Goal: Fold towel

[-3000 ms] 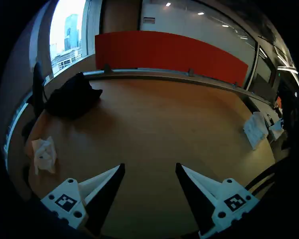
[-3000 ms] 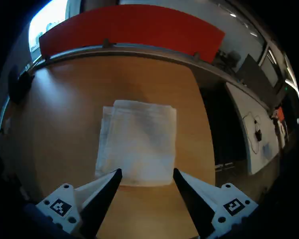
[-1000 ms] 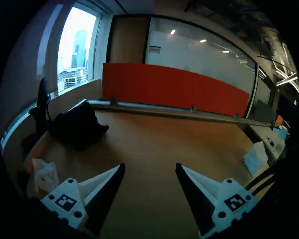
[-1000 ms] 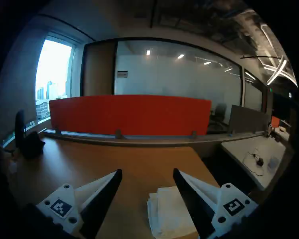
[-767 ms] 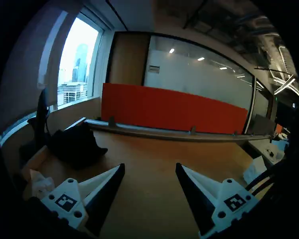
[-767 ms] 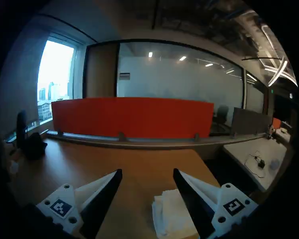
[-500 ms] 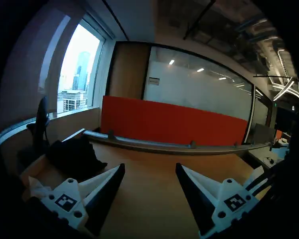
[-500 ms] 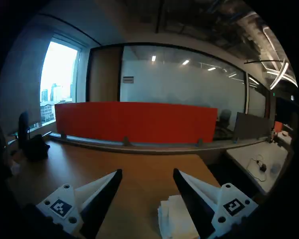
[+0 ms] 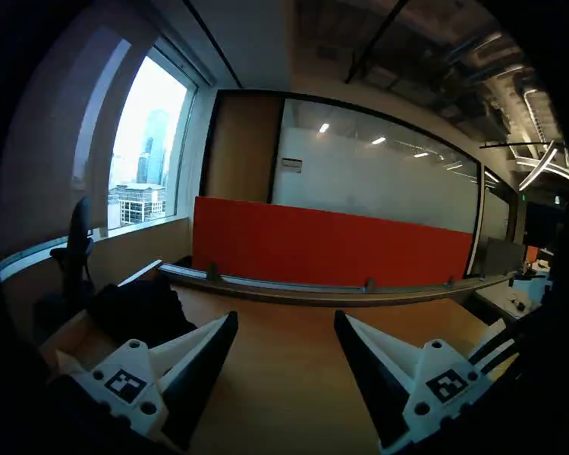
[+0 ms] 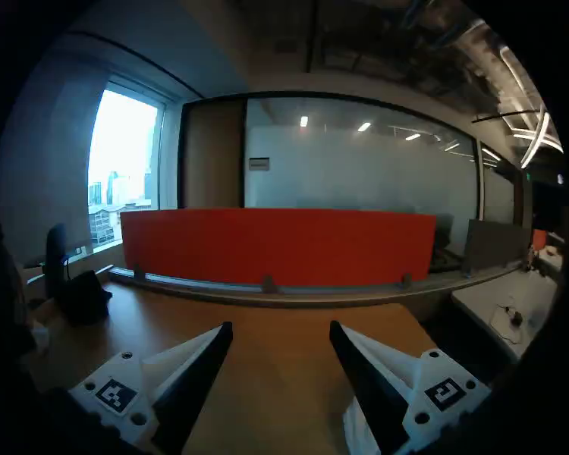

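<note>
both my tongs are raised and looking level across the wooden desk toward the orange divider. left gripper: fingers spread wide, nothing between them, just bare desk, with a black bag off to its left. right gripper: same wide gap, nothing held.

the towel is a small white sliver at the very bottom of the right gripper view, lying on the desk just beside the inner edge of my right-hand finger and low under the tongs. neither gripper touches it.

orientation: too little of it shows. i can't tell its long axis, which way it points or how many folds it has. looks flat on the desk, no more than that.

handling, my guess: soft terry cloth, light and limp, not fragile and not slippery. it will droop and sag from wherever i pinch it, and stacked layers can slide apart. best hold is at a corner or along an edge, with the fingers closing over every layer there, one gripper per corner so the edge stays straight while i carry it over. i'd need to tip the tongs back down first to find the corners.
</note>
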Motion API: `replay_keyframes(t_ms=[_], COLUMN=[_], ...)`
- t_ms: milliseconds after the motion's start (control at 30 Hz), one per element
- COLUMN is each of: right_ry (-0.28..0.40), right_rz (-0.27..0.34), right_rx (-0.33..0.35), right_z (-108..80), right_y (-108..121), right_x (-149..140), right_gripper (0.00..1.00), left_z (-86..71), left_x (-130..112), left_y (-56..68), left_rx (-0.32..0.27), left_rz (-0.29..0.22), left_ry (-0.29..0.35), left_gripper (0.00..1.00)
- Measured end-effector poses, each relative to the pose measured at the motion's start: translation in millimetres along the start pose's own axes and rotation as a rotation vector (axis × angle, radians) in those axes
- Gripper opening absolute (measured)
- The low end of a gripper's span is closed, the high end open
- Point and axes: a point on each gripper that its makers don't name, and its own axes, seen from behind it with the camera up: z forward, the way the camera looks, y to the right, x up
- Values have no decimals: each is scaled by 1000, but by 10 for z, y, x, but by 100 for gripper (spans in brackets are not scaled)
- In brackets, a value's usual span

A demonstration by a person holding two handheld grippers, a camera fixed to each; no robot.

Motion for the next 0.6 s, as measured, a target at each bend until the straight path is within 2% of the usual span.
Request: replay_keyframes(t_ms=[400,600], right_ry=[25,19], right_rz=[-11,-10], right_rx=[-1,-2], right_z=[94,129], right_y=[-186,-257], right_x=[136,168], right_gripper=[99,99], left_z=[82,111], left_x=[23,-46], left_y=[-27,-31], left_rx=[0,-10], left_rz=[11,8], left_ry=[13,16], left_gripper=[94,94])
